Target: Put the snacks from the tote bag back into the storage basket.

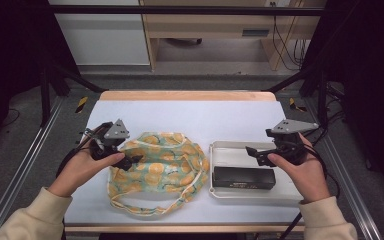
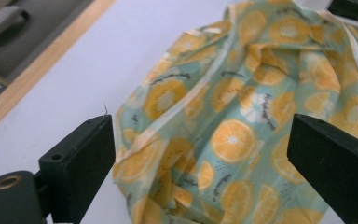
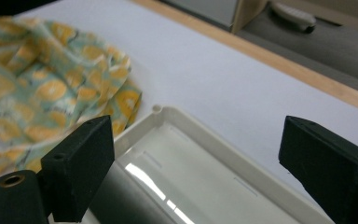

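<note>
Orange-print cloth bag (image 1: 157,167) is seen crumpled at bench (image 1: 190,117) centre, its lower folds cut off between left gripper (image 2: 200,163), released. Right gripper (image 3: 196,163), released, is held over white tray (image 3: 205,154) at 3 o'clock; black box (image 1: 243,178) partly hidden.

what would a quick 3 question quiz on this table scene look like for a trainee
1. True or false: the left gripper is shut on the orange-print cloth bag.
2. Which gripper is over the white tray? A) left B) right C) neither
3. Fill in: the black box lies in the ____ of the tray, the side towards the person.

Key
1. False: its jaws stand wide apart, with the bag between and beyond them.
2. B: the right gripper, jaws open.
3. Near half; the far half is bare.
</note>
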`<state>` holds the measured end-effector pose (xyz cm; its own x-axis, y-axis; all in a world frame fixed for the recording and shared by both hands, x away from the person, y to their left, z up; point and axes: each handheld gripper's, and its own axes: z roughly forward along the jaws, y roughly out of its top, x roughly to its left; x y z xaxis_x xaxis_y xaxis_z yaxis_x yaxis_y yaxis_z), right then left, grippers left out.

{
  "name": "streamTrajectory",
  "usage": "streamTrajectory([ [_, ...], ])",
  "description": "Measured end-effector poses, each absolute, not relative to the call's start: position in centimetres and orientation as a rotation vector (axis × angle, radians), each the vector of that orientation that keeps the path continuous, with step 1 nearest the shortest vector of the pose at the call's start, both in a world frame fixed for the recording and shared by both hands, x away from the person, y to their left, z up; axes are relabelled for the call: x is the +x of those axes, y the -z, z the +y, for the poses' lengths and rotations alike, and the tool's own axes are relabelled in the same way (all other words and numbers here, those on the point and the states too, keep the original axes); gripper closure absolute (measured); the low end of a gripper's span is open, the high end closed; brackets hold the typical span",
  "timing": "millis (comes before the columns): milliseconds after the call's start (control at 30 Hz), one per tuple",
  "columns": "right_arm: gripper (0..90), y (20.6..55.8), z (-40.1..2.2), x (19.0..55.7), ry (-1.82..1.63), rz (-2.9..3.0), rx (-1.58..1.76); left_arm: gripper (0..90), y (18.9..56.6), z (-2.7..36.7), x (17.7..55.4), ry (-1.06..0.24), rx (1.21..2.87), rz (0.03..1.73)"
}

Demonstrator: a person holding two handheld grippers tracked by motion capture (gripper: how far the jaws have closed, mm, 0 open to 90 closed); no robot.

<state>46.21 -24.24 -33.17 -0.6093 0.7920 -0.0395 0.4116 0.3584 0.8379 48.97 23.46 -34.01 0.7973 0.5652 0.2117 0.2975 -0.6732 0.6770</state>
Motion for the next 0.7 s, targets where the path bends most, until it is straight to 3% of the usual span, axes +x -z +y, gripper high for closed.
streamTrajectory([
  [233, 9.3, 33.5, -26.2, 45.8, -1.183, 1.992, 1.199, 7.5, 34.1, 26.5, 48.7, -0.614, 2.206, 0.748],
  [700, 9.3, 37.5, -30.1, 45.0, -1.073, 1.789, 1.417, 7.5, 37.4, 31.3, 48.9, -0.658, 2.08, 0.915],
])
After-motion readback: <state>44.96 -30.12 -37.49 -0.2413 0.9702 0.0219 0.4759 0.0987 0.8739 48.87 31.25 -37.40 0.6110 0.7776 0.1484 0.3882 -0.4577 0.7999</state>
